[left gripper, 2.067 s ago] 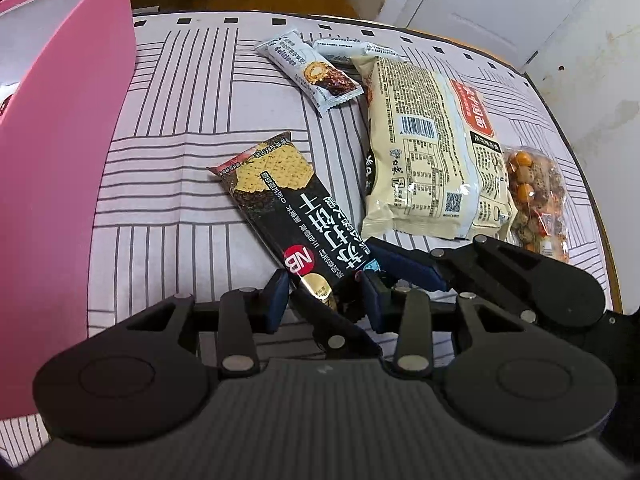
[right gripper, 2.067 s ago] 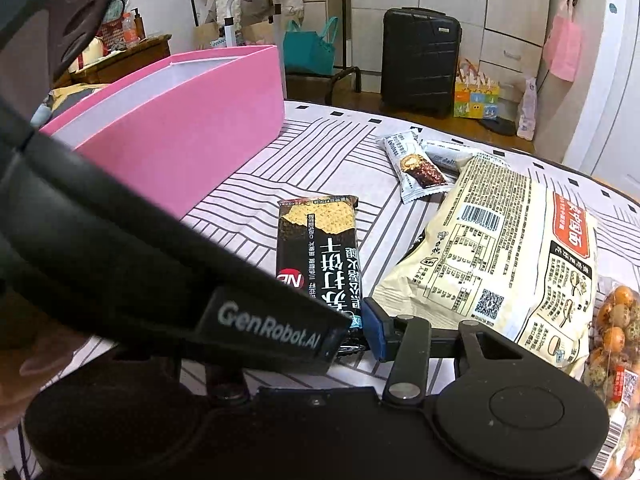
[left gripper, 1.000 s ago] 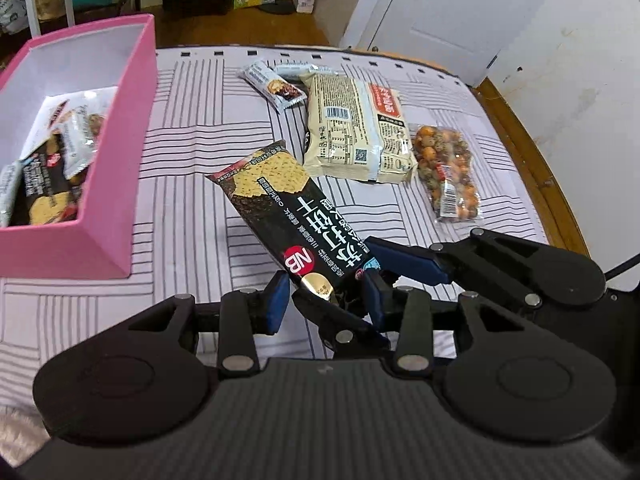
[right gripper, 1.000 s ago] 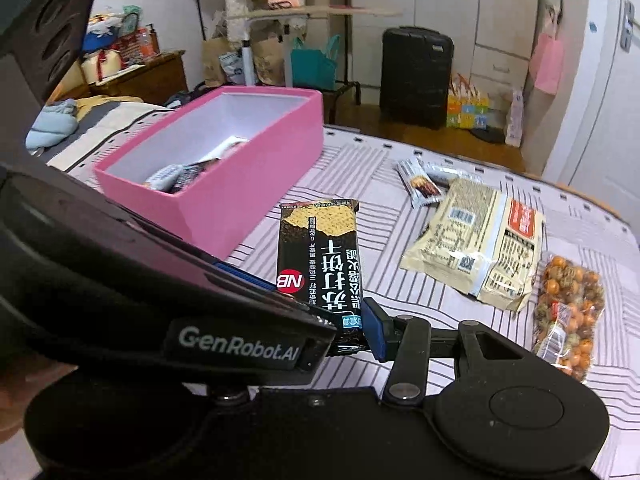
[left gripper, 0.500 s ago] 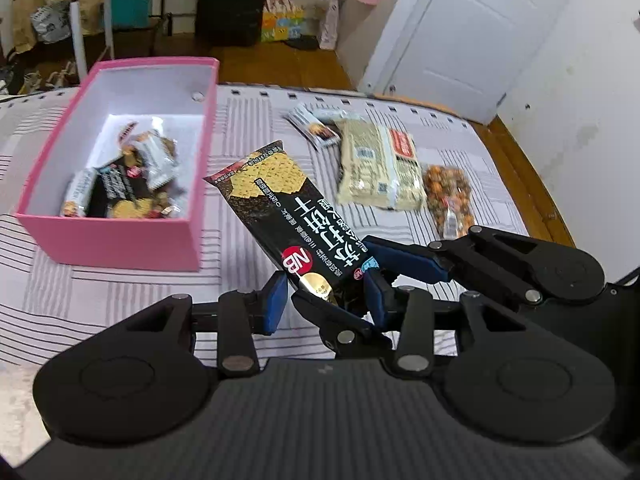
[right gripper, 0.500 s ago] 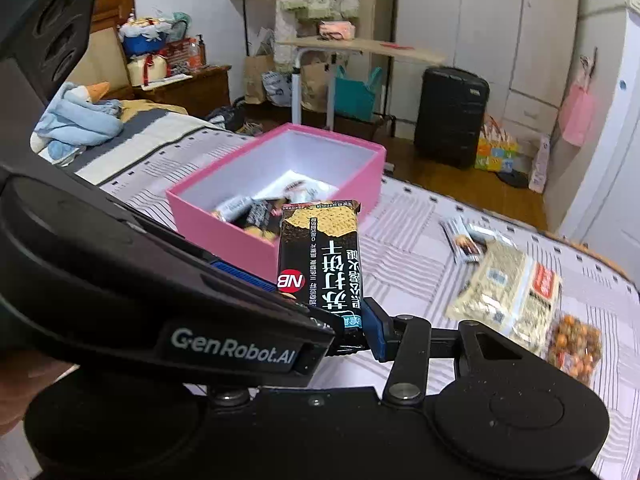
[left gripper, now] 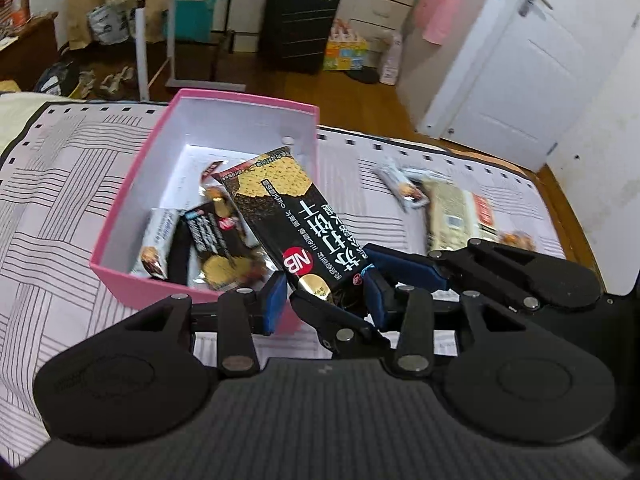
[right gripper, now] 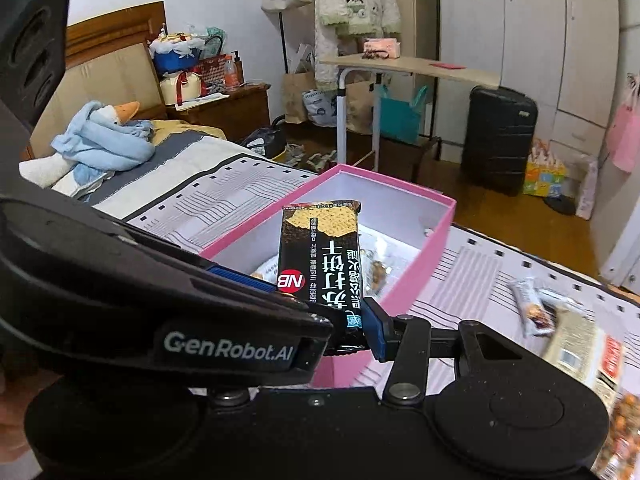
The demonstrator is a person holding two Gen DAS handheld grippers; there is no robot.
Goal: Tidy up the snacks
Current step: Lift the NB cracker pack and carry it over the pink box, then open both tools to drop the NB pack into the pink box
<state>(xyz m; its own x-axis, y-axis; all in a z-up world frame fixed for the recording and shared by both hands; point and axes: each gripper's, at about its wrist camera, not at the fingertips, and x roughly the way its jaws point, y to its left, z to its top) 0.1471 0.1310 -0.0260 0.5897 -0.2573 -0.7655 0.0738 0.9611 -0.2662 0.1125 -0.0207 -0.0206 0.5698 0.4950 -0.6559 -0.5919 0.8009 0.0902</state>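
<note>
A black cracker pack hangs tilted over the near right part of the pink box. Its far end is above the several wrapped snacks inside. My left gripper is shut on the pack's near end. My right gripper is shut on that same end of the pack. In the left wrist view its blue finger reaches in from the right. The left tool's black body hides the right gripper's left finger. In the right wrist view the box lies straight ahead.
On the striped cloth to the right of the box lie two small bar wrappers, a beige noodle pack and a bag of nuts. The table's wooden edge runs along the right.
Both grippers have risen and moved toward the pink box with the cracker pack between them. The pack was over the bare cloth; now it hangs over the box.
</note>
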